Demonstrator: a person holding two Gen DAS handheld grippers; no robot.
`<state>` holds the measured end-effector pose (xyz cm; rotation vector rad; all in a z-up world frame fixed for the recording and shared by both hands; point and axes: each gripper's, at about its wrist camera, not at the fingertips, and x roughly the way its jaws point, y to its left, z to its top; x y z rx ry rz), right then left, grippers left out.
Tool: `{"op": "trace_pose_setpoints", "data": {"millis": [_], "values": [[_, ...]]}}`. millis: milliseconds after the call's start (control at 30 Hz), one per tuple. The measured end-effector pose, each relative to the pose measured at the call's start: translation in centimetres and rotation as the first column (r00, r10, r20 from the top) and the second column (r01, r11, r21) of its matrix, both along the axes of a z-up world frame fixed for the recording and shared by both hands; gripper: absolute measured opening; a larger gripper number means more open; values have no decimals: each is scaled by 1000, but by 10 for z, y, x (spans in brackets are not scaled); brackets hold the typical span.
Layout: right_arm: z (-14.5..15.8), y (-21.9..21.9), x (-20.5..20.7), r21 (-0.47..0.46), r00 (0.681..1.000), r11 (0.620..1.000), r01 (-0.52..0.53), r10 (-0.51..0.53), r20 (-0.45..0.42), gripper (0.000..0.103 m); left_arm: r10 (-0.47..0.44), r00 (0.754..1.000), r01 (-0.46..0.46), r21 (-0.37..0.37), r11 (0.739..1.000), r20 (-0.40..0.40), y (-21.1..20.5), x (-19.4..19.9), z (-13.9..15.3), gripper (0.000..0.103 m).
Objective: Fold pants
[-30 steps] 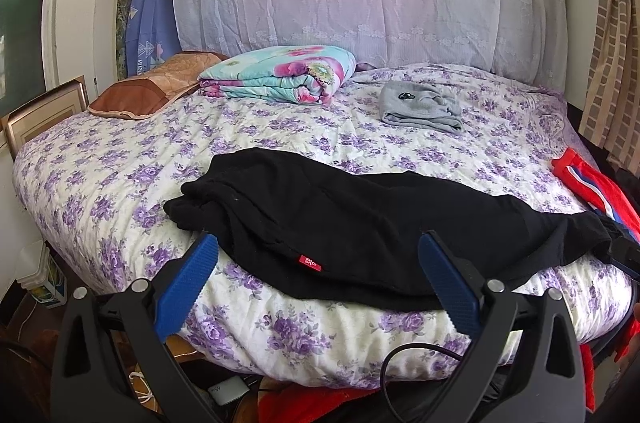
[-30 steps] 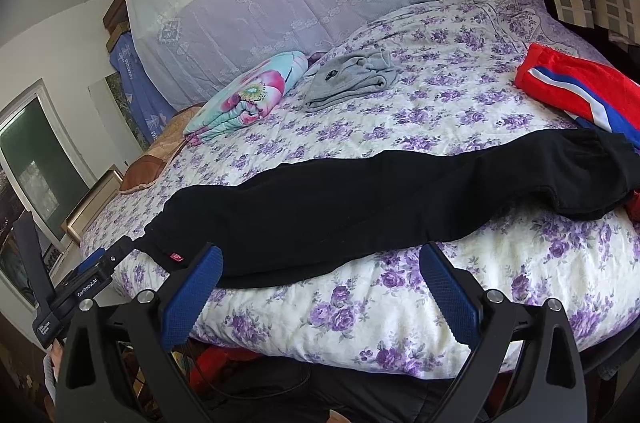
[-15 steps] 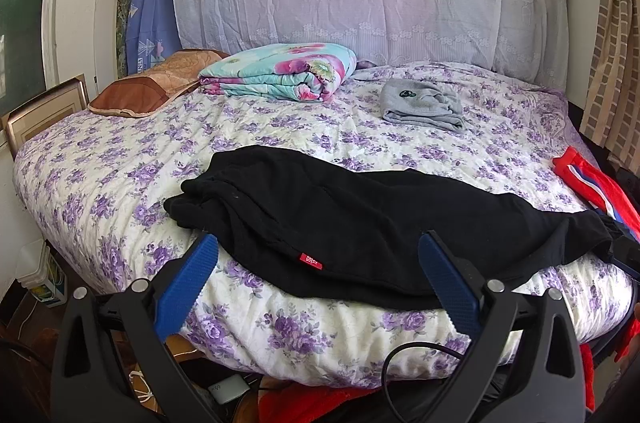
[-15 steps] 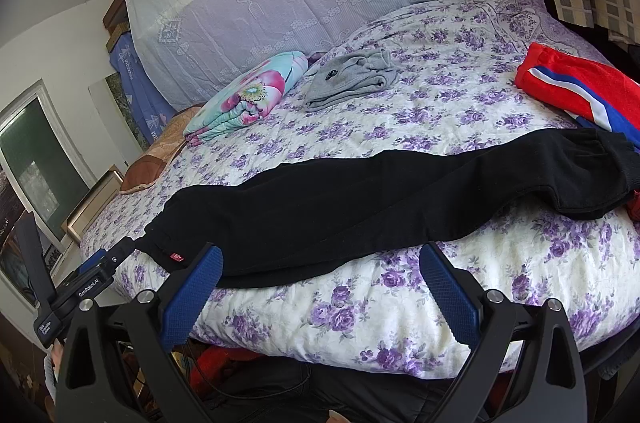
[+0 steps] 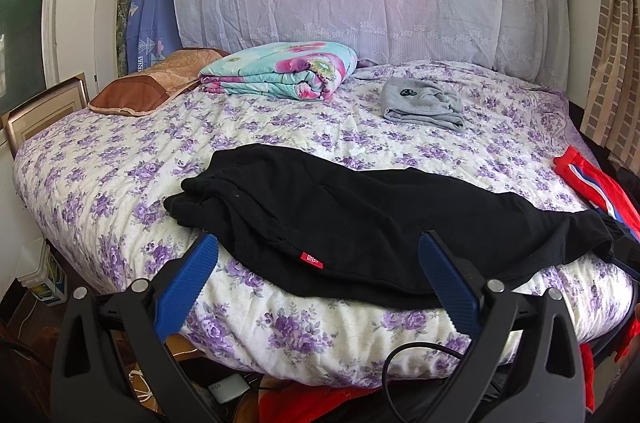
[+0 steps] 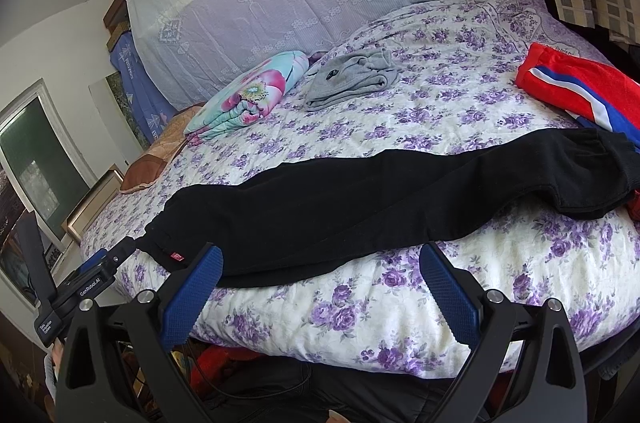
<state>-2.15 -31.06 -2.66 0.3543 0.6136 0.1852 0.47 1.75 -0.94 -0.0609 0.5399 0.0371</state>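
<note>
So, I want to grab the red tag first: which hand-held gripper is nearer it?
Left. The left hand-held gripper hangs open right before the red tag. The right hand-held gripper sits further along the black pants, tag off to its left.

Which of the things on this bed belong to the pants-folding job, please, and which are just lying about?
For the job: black pants, left gripper, right gripper.

Lying about: folded floral blanket, grey garment, red striped garment, brown pillow.
</note>
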Motion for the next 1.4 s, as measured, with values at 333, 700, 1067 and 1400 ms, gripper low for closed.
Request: {"op": "trace_pose_setpoints", "data": {"millis": [333, 700, 1067, 1400], "values": [[0, 0, 0, 0, 1000, 1000, -1, 1, -1, 99, 1, 1000, -1, 1, 1000, -1, 0, 1, 0, 98], [0, 0, 0, 0, 1000, 1000, 1, -1, 2, 99, 0, 1000, 0, -2, 1000, -6, 2, 0, -3, 98], [-2, 1, 0, -1, 1000, 1000, -1, 1, -2, 99, 2, 1000, -2, -1, 1000, -7, 3, 1, -3, 98], [5, -14, -5, 56, 997, 998, 11, -15, 77, 99, 7, 999, -8, -27, 1000, -37, 17, 9, -5, 98]]}}
